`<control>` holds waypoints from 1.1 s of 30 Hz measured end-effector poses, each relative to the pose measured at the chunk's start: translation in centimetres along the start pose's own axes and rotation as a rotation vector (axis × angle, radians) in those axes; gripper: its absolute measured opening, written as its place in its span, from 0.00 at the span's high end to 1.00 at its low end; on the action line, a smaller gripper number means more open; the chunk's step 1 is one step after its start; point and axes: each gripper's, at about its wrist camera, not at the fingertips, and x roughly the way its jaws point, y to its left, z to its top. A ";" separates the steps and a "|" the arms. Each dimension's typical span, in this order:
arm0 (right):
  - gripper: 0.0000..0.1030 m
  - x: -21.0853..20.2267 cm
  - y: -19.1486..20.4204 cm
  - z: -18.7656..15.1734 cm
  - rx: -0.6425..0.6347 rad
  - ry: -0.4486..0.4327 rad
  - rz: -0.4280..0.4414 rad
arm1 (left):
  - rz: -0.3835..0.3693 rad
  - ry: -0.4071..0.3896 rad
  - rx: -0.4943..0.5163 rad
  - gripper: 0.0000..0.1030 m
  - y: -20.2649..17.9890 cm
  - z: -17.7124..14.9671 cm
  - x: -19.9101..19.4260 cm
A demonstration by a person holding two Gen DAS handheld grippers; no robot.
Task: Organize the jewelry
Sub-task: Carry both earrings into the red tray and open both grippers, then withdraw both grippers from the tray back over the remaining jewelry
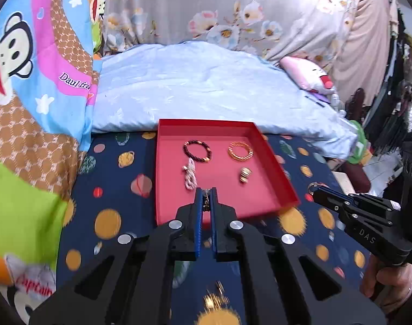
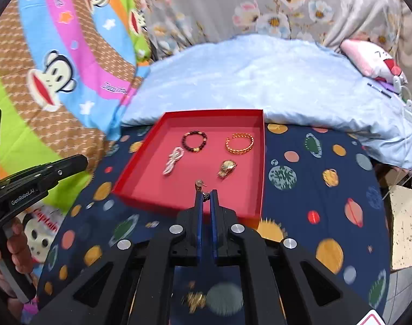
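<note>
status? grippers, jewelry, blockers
Left gripper and right gripper each shut on a small earring. Red tray holds four pieces. Nothing in the way.

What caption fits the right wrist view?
Right gripper shut on a small earring above the red tray holding four jewelry pieces.

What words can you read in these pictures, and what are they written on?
"DAS" on the right gripper.
"GenRobot.AI" on the left gripper.
"Daul fra", cut off by a fold, on the monkey cartoon quilt.
"Captain" in red on the same quilt, low at the left edge.
Black marks on the pink plush toy: not clear enough to read.
The red tray carries no words.
</note>
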 end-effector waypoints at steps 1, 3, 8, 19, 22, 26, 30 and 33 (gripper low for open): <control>0.96 1.4 -0.2 0.5 -0.006 0.014 -0.013 | -0.002 0.008 -0.002 0.96 0.3 0.4 0.9; 0.96 3.8 -0.5 1.2 -0.016 0.045 -0.029 | 0.011 0.038 -0.009 0.96 0.8 1.0 3.3; 0.96 7.9 -1.0 1.3 -0.038 0.099 -0.063 | 0.032 0.099 -0.036 0.96 2.1 1.1 7.8; 0.72 9.2 -1.6 1.5 -0.014 0.079 -0.072 | 0.068 0.116 -0.068 0.58 2.6 0.8 10.1; 0.65 6.4 -2.0 1.9 0.006 0.012 -0.085 | 0.072 0.072 -0.080 0.55 3.0 1.2 8.3; 0.63 2.1 -2.7 1.0 0.034 -0.031 -0.085 | 0.059 0.028 -0.091 0.52 3.6 1.0 4.6; 0.63 -1.4 -2.9 -1.7 0.038 -0.031 -0.100 | 0.059 0.022 -0.079 0.49 3.6 -0.9 1.6; 0.63 -3.3 -2.5 -4.6 0.034 -0.012 -0.119 | 0.065 0.042 -0.083 0.49 3.4 -3.0 0.3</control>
